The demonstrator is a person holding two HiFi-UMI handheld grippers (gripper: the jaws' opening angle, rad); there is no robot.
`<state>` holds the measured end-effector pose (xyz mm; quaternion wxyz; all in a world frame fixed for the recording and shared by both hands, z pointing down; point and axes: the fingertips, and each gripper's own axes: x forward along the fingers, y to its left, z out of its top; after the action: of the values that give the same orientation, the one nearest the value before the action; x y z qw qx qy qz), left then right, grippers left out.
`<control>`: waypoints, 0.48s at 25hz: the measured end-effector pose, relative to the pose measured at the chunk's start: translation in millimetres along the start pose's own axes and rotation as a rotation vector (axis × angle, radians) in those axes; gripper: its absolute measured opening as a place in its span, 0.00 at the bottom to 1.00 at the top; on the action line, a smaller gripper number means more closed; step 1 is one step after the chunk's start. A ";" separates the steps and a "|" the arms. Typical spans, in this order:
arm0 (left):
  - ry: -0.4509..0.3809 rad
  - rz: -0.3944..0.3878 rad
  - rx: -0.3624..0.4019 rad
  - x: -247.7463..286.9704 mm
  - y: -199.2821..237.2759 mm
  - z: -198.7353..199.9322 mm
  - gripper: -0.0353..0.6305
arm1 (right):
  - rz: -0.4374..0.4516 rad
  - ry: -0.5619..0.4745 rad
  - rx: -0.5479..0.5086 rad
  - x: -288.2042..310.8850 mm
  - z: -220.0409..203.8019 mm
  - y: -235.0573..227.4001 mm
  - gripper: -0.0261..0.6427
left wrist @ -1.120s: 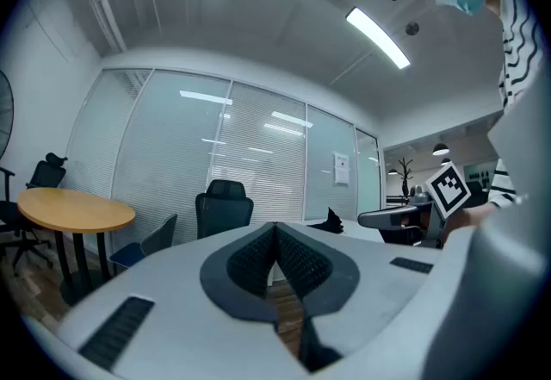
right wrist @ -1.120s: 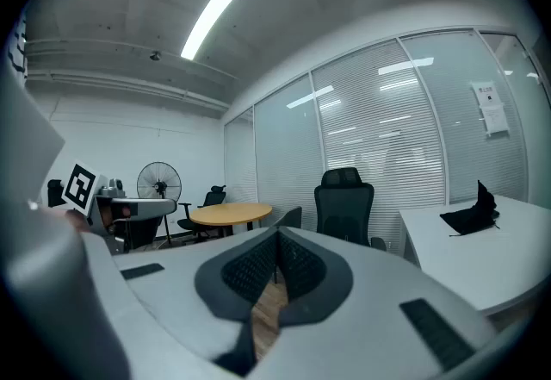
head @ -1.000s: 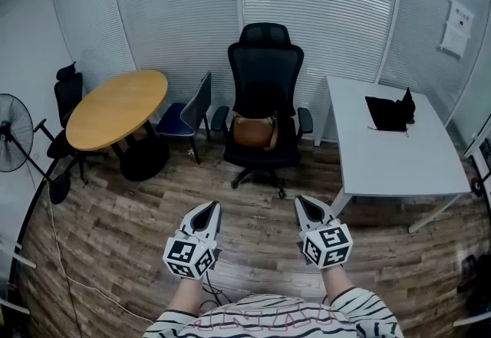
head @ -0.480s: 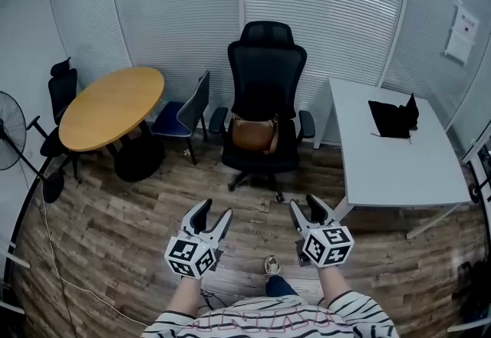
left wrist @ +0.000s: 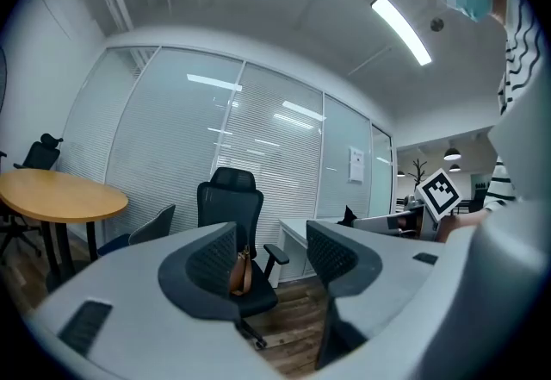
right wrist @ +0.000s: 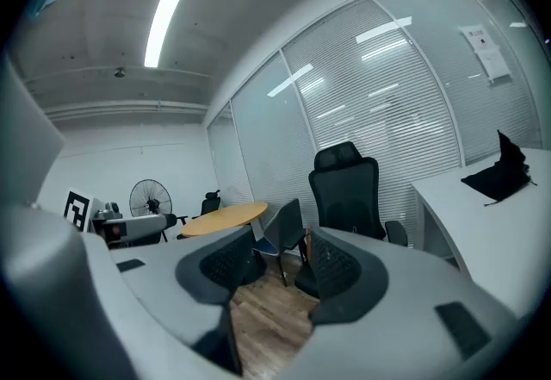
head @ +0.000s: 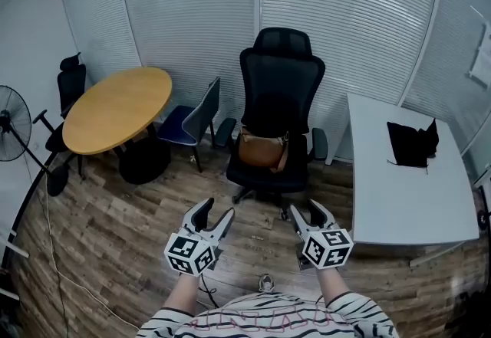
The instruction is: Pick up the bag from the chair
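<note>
A brown bag rests on the seat of a black high-backed office chair, leaning against the backrest. Both grippers hover over the wooden floor, well short of the chair. My left gripper is open and empty; in its own view the bag shows just beside its left jaw, with the chair behind. My right gripper is open and empty too. In the right gripper view the chair stands ahead and the bag is hidden behind the jaws.
A round wooden table and a blue-grey side chair stand left of the office chair. A white desk with a black item is at the right. A fan and a cable lie far left.
Both grippers have gone from nearly shut to open. The view has moved closer to the chair and shifted, so chair and bag sit slightly lower and further right.
</note>
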<state>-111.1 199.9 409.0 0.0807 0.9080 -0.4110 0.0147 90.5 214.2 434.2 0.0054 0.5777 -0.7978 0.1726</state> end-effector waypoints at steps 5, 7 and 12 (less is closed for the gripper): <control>0.014 0.047 -0.004 43.7 19.3 -0.3 0.40 | 0.032 0.026 0.002 42.0 10.5 -33.7 0.35; 0.021 0.064 -0.006 60.1 25.7 -1.5 0.40 | 0.041 0.043 0.007 57.3 11.5 -47.9 0.35; 0.024 0.117 -0.019 88.5 46.1 -0.7 0.40 | 0.068 0.082 0.021 91.1 12.0 -75.5 0.35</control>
<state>-87.0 104.1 424.1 0.0932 0.8815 -0.4622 0.0264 132.2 106.4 462.1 0.0262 0.5425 -0.8143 0.2048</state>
